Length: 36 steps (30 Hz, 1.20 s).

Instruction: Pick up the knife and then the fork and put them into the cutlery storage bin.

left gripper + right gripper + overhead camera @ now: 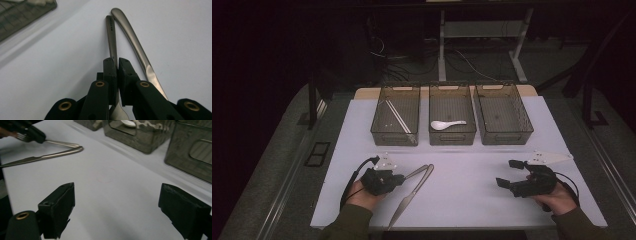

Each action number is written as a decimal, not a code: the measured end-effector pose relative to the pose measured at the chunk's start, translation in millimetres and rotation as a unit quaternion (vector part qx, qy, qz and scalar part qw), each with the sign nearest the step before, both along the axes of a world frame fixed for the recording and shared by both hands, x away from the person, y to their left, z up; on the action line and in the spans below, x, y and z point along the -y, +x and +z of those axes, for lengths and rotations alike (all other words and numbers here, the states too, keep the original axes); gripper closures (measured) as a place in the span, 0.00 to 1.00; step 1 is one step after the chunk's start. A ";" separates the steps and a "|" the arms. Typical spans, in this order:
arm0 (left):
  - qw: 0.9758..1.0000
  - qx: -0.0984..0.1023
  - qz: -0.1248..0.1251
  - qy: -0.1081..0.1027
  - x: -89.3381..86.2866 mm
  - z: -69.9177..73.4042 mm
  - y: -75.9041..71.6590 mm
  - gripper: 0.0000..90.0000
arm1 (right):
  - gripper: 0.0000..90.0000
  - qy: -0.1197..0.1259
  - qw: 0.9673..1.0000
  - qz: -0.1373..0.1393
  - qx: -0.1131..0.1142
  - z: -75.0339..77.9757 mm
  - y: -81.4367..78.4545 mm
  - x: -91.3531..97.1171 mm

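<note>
- Fork (111,37): lay on the white table (472,200) at its near left, handle pinched between the pads of the left gripper (117,62).
- Risk, judged: the thin handle could twist or slip on lifting; the knife (135,42) just beside it might be nudged.
- Right gripper (116,207): jaws spread wide, holding nothing, well apart from the fork.

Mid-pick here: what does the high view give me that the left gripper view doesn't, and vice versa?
High view adds the chopsticks in the left bin and the open right tool. Left gripper view adds the grip itself: the left tool has its jaws shut on the fork handle, with the knife outside them. Both show left tool, fork, knife and white table.
</note>
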State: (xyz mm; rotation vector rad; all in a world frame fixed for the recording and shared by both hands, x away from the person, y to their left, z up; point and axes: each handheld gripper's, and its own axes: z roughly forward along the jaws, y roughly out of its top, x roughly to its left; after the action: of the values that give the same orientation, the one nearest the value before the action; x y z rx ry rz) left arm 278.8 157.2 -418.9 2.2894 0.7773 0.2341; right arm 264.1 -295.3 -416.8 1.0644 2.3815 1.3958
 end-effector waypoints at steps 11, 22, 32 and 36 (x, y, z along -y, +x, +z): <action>0.996 0.009 -0.078 -0.041 25.6 20.9 3.9 0.94 | 0.23 -0.003 0.997 0.077 0.004 12.1 6.3 -7.3; 0.982 -0.008 -0.180 -0.060 77.1 30.4 19.6 0.94 | 0.34 -0.042 0.985 0.164 0.021 29.7 24.7 -47.1; 0.967 -0.018 -0.249 -0.054 119.8 32.2 26.8 0.94 | 0.51 -0.088 0.965 0.247 0.028 32.2 36.3 -92.8; 0.963 -0.015 -0.263 -0.056 126.2 34.6 28.1 0.94 | 0.61 -0.114 0.955 0.274 0.022 27.8 35.7 -104.2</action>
State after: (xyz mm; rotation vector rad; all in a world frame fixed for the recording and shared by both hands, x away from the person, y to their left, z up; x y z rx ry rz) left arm 306.9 31.1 -384.4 2.3011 0.1694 -0.0863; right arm 299.8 -191.1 -389.1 0.3175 2.8436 1.2124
